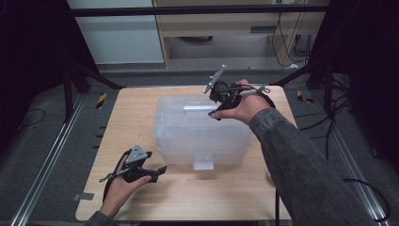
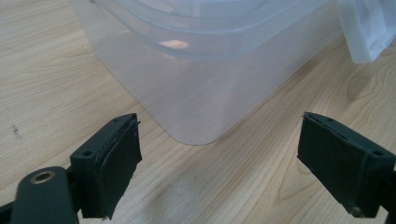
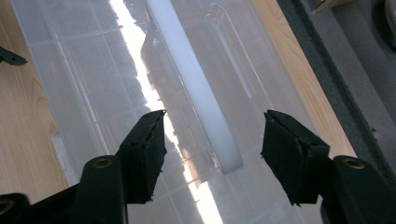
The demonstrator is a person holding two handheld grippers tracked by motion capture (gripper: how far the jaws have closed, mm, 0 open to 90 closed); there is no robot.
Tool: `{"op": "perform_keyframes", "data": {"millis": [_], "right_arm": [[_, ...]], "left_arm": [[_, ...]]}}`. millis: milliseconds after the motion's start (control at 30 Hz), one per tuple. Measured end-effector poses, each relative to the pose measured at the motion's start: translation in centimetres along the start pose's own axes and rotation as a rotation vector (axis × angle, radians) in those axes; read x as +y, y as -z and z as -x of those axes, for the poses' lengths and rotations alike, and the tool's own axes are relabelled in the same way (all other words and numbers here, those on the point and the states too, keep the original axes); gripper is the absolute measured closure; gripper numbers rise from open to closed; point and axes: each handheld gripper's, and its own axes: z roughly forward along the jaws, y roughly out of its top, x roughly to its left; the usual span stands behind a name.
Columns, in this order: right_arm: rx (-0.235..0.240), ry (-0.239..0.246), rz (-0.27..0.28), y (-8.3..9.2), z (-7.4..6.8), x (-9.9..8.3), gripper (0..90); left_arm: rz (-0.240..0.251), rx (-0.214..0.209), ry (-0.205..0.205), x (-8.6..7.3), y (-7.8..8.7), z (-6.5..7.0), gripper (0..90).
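Observation:
A clear plastic storage box (image 1: 202, 134) with its lid on stands in the middle of the wooden table (image 1: 131, 108). A white handle bar (image 1: 197, 109) lies flat on the lid, and a clear latch (image 1: 203, 161) hangs at the front. My left gripper (image 1: 159, 171) rests low by the box's near left corner (image 2: 196, 93), open, with bare table between its pads (image 2: 116, 158). My right gripper (image 1: 217, 106) hovers over the lid's far right part, open. In the right gripper view the handle's end (image 3: 219, 144) lies below, between the jaws and apart from both pads.
The table's edges drop to a grey floor (image 1: 47, 155) with metal rails (image 1: 40, 176) at the left. Dark frame posts (image 1: 68, 89) stand at both back corners. Cables (image 1: 329, 127) trail on the floor at the right. A wooden cabinet (image 1: 226, 28) stands behind.

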Motion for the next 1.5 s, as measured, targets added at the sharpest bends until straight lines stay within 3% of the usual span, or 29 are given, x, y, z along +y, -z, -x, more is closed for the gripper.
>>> {"op": "perform_keyframes", "data": {"millis": [67,433,667,900,1200,1500], "right_arm": [[0.004,0.031,-0.018,-0.9,0.0,0.5,43.6],[0.032,0.099,-0.072,-2.8,0.1,1.3,53.9],[0.042,0.145,-0.084,-3.1,0.0,1.6,63.7],[0.042,0.161,-0.089,-3.3,0.0,1.6,70.1],[0.035,0.181,-0.076,-3.2,0.0,1.5,72.9],[0.041,0.235,-0.080,-3.0,0.1,1.7,74.3]], "left_arm": [[-0.001,0.002,-0.001,0.0,0.0,0.0,12.3],[-0.003,0.005,-0.004,0.0,0.0,-0.1,12.4],[-0.004,0.008,-0.001,-0.1,0.0,-0.2,12.5],[-0.010,0.006,-0.002,-0.1,-0.1,-0.1,12.6],[-0.012,0.003,0.005,-0.1,-0.1,-0.2,12.6],[-0.009,0.004,0.012,-0.2,0.0,-0.3,12.9]]}}
